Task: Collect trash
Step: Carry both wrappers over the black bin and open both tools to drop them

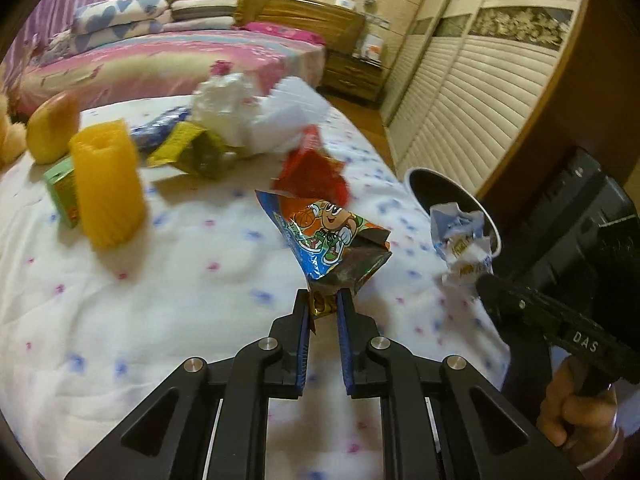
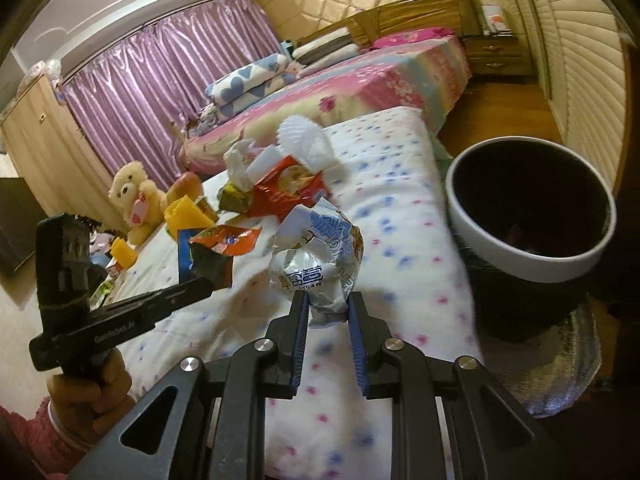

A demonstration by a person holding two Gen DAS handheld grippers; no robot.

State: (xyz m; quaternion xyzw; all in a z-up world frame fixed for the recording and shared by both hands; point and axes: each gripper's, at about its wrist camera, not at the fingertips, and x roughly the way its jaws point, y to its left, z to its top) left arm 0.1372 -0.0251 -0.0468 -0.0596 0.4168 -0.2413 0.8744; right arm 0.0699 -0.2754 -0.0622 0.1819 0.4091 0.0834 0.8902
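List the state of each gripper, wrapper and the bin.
Left gripper: shut on the cartoon wrapper, held off the bed.
Right gripper: shut on the crumpled wrapper.
Bin: upright, open, interior too dark to read.
Red wrapper: lying on the bed, torn open.

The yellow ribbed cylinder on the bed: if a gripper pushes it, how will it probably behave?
The yellow ribbed cylinder stands upright on soft bedding, so it may tip easily. Being round, it would probably roll once down. It looks hollow on top, so probably light.
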